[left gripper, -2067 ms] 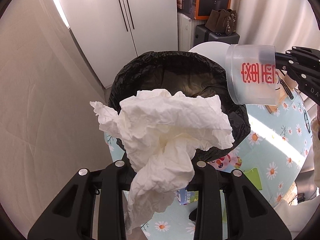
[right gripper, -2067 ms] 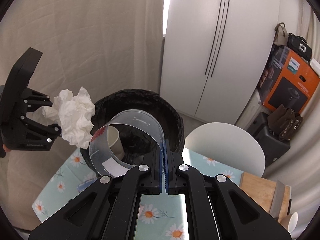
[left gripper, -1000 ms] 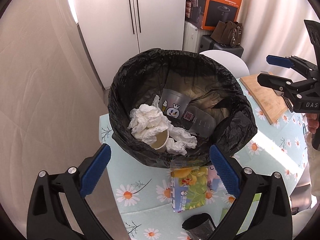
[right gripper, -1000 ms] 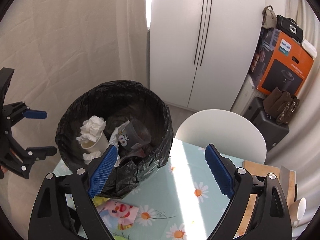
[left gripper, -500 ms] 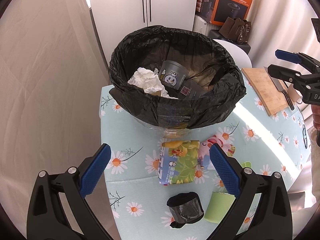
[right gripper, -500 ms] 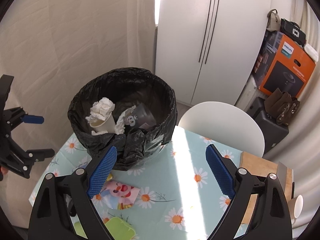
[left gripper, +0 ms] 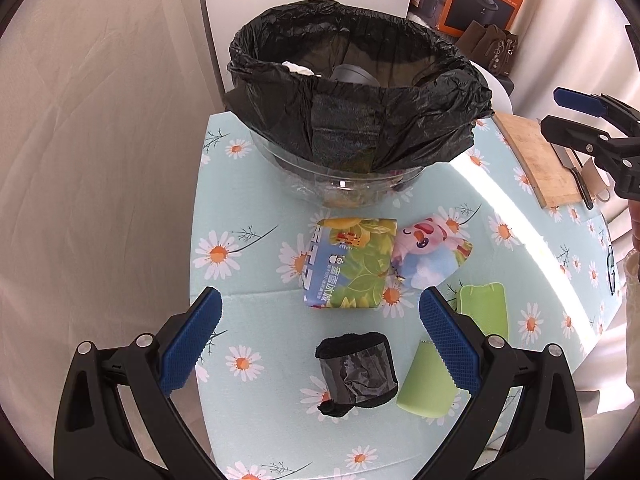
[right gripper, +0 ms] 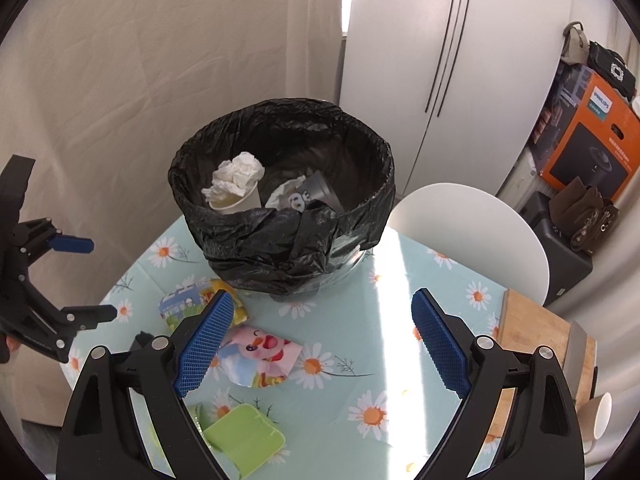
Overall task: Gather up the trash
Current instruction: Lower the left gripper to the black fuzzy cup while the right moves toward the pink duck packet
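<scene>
A bin lined with a black bag (left gripper: 360, 120) (right gripper: 280, 236) stands at the far end of the daisy tablecloth (left gripper: 248, 248). White tissue (right gripper: 238, 178), a paper cup (right gripper: 244, 202) and a grey cup (right gripper: 316, 192) lie inside. On the cloth lie a green tissue pack (left gripper: 348, 264), a pink pig wrapper (left gripper: 430, 252) (right gripper: 260, 356), a black roll (left gripper: 356, 372) and green plastic pieces (left gripper: 484, 312) (right gripper: 244, 436). My left gripper (left gripper: 320, 344) is open and empty above the roll. My right gripper (right gripper: 320, 344) is open and empty above the cloth.
A wooden cutting board (left gripper: 536, 160) (right gripper: 536, 340) with a knife lies at the table's right edge. A white chair (right gripper: 464, 232) stands behind the table. A paper cup (right gripper: 600, 420) sits by the board. White cupboard and orange box (right gripper: 588, 136) stand behind.
Both grippers opened and dropped the tissue and the clear cup into the bin, then drew back from it. More of the table's litter has come into view.
</scene>
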### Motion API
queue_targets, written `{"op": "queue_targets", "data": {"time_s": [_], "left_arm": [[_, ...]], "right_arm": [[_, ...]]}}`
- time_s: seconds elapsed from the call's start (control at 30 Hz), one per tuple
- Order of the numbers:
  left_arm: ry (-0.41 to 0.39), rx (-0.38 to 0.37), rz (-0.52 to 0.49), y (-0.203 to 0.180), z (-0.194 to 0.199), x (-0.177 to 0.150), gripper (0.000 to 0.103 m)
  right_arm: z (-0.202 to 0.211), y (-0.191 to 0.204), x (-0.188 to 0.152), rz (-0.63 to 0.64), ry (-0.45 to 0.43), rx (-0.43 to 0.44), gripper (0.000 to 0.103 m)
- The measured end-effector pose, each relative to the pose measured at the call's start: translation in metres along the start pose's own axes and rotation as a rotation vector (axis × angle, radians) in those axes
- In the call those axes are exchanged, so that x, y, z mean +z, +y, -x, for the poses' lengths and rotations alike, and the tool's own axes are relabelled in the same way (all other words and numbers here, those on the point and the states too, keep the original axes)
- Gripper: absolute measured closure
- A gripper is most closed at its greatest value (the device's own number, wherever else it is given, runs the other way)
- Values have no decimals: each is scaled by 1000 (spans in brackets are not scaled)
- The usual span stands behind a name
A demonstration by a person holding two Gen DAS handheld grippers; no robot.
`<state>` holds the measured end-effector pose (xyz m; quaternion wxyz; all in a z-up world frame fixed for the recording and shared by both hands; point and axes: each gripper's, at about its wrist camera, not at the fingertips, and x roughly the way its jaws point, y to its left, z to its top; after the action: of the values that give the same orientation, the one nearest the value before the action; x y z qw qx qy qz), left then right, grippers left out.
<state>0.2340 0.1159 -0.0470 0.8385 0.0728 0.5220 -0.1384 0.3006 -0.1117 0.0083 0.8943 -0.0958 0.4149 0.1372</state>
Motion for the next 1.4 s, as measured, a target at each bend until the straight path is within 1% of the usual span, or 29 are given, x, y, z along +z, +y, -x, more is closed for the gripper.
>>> {"op": "queue_targets", "data": {"time_s": [0.2, 0.33, 0.47, 0.57, 0.73, 0.93, 1.1, 1.2, 1.3, 1.37, 1.4], "left_arm": [[56, -22, 15, -2, -20, -19, 6], [94, -26, 16, -4, -35, -30, 6], [130, -47, 21, -7, -50, -42, 6], [150, -47, 16, -9, -61, -51, 6], [186, -62, 4, -11, -79, -63, 6], [223, -76, -18, -15, -98, -72, 6], [242, -118, -11, -14, -113, -73, 6], [256, -111, -27, -17, -123, -73, 6], [234, -85, -75, -24, -125, -72, 6], [222, -48, -124, -31, -128, -72, 6], [213, -15, -159, -36, -131, -72, 4]], "right_arm": [[-16, 10, -13, 18, 43, 20, 17], [-32, 17, -25, 38, 89, 34, 17], [-53, 27, -39, 55, 148, 61, 17], [-71, 33, -50, 57, 194, 88, 17], [-99, 44, -66, 58, 262, 105, 17], [-124, 60, -79, 98, 320, 99, 17], [-143, 69, -85, 107, 357, 100, 17], [-153, 72, -88, 112, 374, 103, 17], [-163, 74, -90, 108, 386, 101, 17], [-168, 74, -90, 99, 391, 106, 17], [-170, 75, -90, 96, 391, 106, 17]]}}
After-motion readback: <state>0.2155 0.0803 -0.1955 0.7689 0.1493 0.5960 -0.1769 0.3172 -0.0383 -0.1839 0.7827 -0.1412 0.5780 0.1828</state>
